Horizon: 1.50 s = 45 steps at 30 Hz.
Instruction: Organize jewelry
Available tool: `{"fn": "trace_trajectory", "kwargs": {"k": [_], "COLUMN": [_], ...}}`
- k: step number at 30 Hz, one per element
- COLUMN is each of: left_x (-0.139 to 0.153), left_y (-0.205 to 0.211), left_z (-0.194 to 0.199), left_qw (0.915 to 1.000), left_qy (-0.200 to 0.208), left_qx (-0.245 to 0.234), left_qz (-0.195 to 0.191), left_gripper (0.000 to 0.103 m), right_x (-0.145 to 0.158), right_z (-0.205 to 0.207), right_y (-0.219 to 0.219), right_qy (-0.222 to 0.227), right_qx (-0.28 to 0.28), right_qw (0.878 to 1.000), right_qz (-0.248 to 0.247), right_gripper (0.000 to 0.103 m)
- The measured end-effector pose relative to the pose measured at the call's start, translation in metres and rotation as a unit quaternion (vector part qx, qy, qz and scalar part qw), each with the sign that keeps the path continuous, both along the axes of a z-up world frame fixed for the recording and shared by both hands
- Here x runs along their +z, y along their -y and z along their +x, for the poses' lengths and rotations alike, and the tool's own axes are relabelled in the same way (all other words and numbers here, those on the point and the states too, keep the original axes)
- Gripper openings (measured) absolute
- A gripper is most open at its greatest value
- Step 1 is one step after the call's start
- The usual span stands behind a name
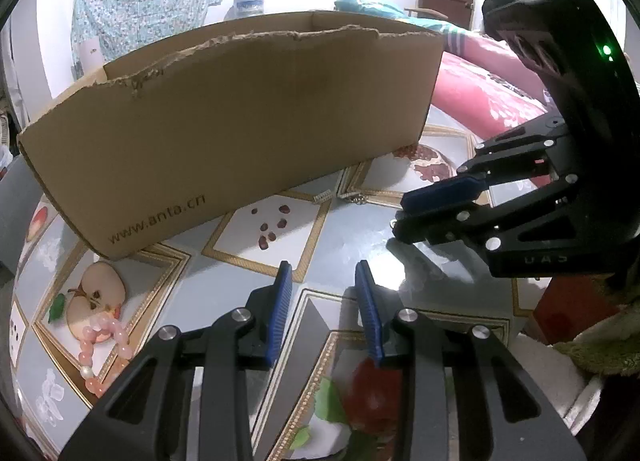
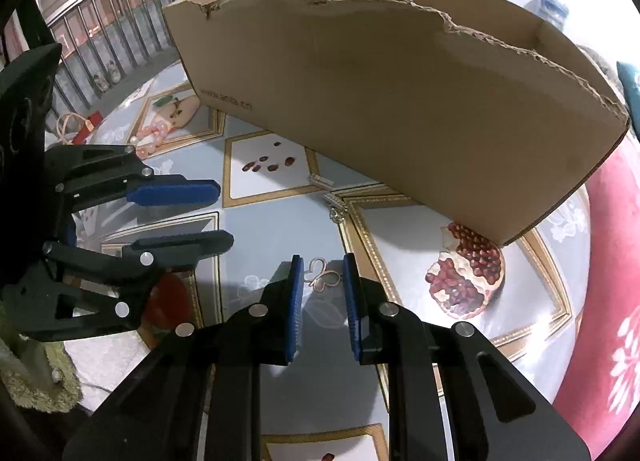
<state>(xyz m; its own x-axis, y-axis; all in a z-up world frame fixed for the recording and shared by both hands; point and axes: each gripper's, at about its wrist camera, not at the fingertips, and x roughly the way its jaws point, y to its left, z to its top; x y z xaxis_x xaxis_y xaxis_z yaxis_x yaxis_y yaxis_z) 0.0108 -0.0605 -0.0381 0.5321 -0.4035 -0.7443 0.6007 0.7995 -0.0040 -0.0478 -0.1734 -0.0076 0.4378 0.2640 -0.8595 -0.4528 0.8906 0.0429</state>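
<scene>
A small gold butterfly-shaped piece (image 2: 323, 279) lies on the fruit-print tablecloth (image 2: 280, 381), right between the blue pads of my right gripper (image 2: 322, 263). The pads stand close on either side of it with thin gaps, so the gripper is open. My left gripper (image 1: 324, 273) hovers open over the cloth with nothing between its pads; it also appears at the left of the right wrist view (image 2: 224, 215). The right gripper (image 1: 400, 215) shows at the right of the left wrist view. A pink bead bracelet (image 1: 104, 345) (image 2: 154, 139) lies on the apple print.
A torn-rimmed cardboard box (image 1: 240, 121) (image 2: 400, 101) stands just behind both grippers. Two small silver pieces (image 2: 320, 180) (image 2: 336, 207) lie near its base. A red patterned cushion (image 2: 600, 301) borders the table's right side. A railing (image 2: 120, 1) runs behind.
</scene>
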Motion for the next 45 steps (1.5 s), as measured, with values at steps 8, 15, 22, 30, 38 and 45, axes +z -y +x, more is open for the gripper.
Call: {"fn": "trace_trajectory", "kwargs": {"k": [8,15,22,30,38,45], "left_x": [0.004,0.004,-0.004,-0.004,0.013,0.052], "left_y": [0.009,0.034,0.055,0.065,0.056,0.037], "left_z": [0.008,0.020,0.036,0.043,0.041,0.023], "left_qw": [0.9998,0.9988,0.9978,0.9966,0.9977,0.9978], "left_qy": [0.016,0.028,0.026,0.026,0.036,0.055], "left_qx": [-0.009,-0.041,-0.056,-0.064,-0.052,-0.035], "left_qz": [-0.006,-0.006,0.026,0.045,0.023,-0.015], "left_gripper": [0.032,0.031,0.025,0.003,0.001,0.001], "right_x": [0.011,0.014,0.013,0.014,0.018,0.046], "right_z": [0.001,0.003,0.004,0.002,-0.004,-0.018], "right_y": [0.013,0.027,0.036,0.047,0.049,0.055], "right_qy": [0.012,0.016,0.016,0.022,0.028,0.062], "right_qx": [-0.019,-0.042,-0.047,-0.046,-0.048,-0.050], "right_qw": [1.000,0.999,0.998,0.998,0.997,0.994], "right_qz": [0.008,0.022,0.037,0.048,0.056,0.071], "right_gripper": [0.018,0.018,0.018,0.018,0.018,0.018]}}
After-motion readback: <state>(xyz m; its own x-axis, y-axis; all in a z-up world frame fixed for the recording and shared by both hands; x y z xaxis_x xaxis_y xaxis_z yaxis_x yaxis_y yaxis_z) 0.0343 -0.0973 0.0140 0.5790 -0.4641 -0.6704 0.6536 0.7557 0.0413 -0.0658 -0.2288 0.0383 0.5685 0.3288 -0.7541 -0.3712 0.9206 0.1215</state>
